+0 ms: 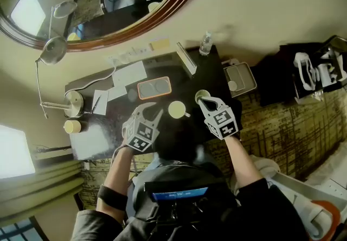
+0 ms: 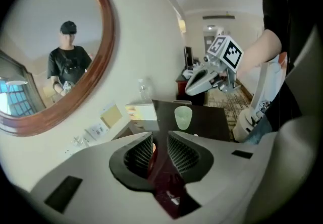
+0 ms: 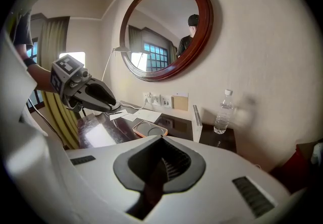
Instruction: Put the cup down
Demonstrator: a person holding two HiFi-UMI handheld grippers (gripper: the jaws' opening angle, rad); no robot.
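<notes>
A dark desk (image 1: 181,78) stood against a cream wall under an oval mirror (image 1: 108,17) with a wooden frame. At the desk's left end was a lamp (image 1: 73,103), with papers (image 1: 129,76) and an orange-rimmed tray (image 1: 154,88) further along and a water bottle (image 1: 205,43) at the back right corner. A cream cup (image 1: 177,109) stood upright on the desk near the front edge, between the two tongs and touched by neither. The left gripper (image 1: 153,111) hung just to the left of it, angled down. Its jaws stood a narrow slit apart with nothing between them, only the desk showing through the gap. The right gripper (image 1: 202,103) had its jaws pressed together and empty. Its tips were close over a green cup (image 1: 202,95) that stood upright just behind the cream one. Whether they touched its rim could not be told.
</notes>
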